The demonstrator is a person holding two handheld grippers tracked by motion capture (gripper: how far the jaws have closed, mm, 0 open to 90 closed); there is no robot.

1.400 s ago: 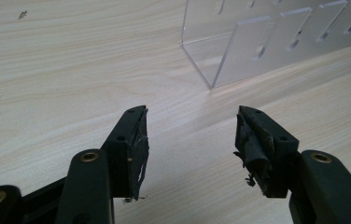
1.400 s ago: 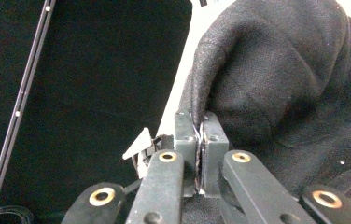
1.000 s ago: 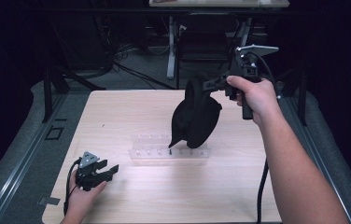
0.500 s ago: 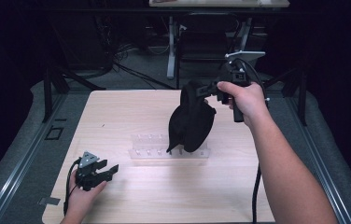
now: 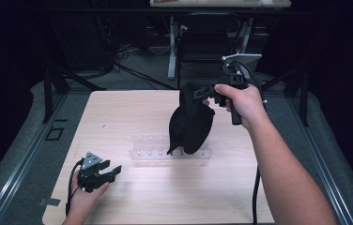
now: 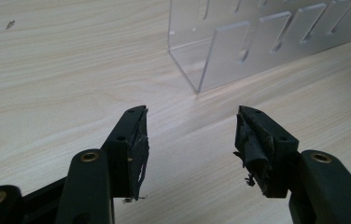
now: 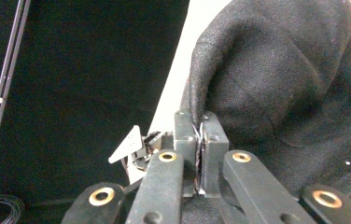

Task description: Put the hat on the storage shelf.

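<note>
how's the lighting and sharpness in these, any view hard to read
High view: the wooden table is evenly lit but the surroundings fall into darkness, and the black cloth shows almost no fold detail. Left gripper view: bright and sharp, with the clear acrylic rack catching pale reflections. Right gripper view: the cloth weave is crisp, the left half nearly black, the top right corner blown out white.

Light wooden worktop [image 5: 132, 112] bears a clear acrylic slotted rack [image 5: 149, 146], standing just ahead of the left fingers [image 6: 134, 140].
</note>
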